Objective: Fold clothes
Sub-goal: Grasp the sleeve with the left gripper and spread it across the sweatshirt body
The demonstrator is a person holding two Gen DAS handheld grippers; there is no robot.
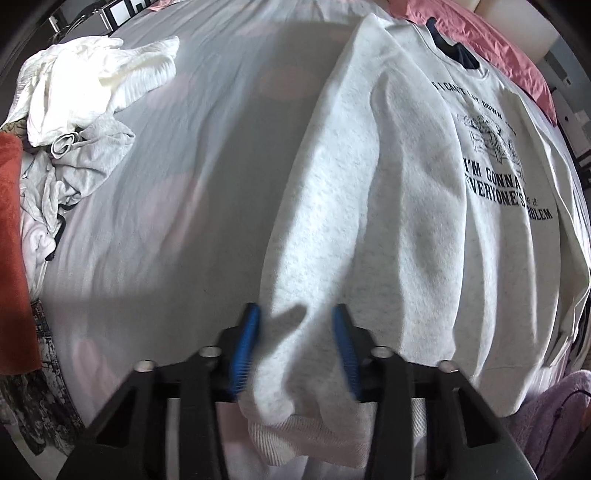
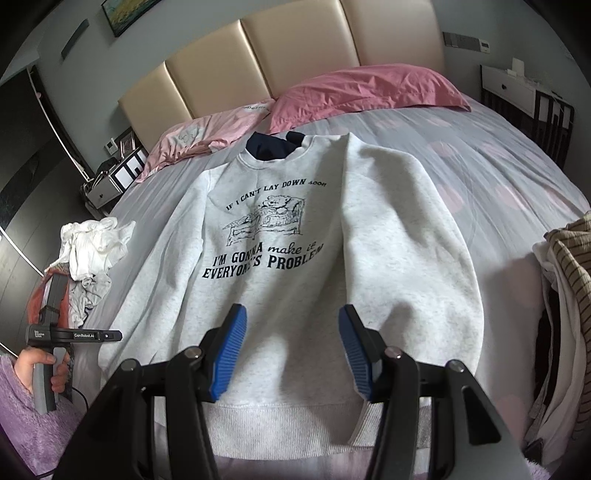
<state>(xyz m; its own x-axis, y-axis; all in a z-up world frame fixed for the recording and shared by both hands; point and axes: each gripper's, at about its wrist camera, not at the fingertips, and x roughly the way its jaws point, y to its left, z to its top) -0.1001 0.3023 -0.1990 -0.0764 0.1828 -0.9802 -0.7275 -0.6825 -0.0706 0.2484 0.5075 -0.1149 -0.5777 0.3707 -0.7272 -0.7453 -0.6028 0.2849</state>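
Sweatshirt, pale heather-grey fleece with dark printed slogan (image 2: 280,229), lies face up, filling centre of right wrist frame, on grey bedspread with pink dots (image 2: 480,147); right sleeve already folded inward. Left gripper (image 1: 293,347) at bottom centre of left wrist frame, jaws parted astride left sleeve near ribbed cuff (image 1: 280,435), pads not pressing. Right gripper (image 2: 291,350) released above hem. Fabric looks soft, thick, limp, non-slippery; best pinched at cuff or hem ribbing.

Pink pillows (image 2: 369,90) against beige headboard (image 2: 295,55); framed picture (image 2: 127,13) above.
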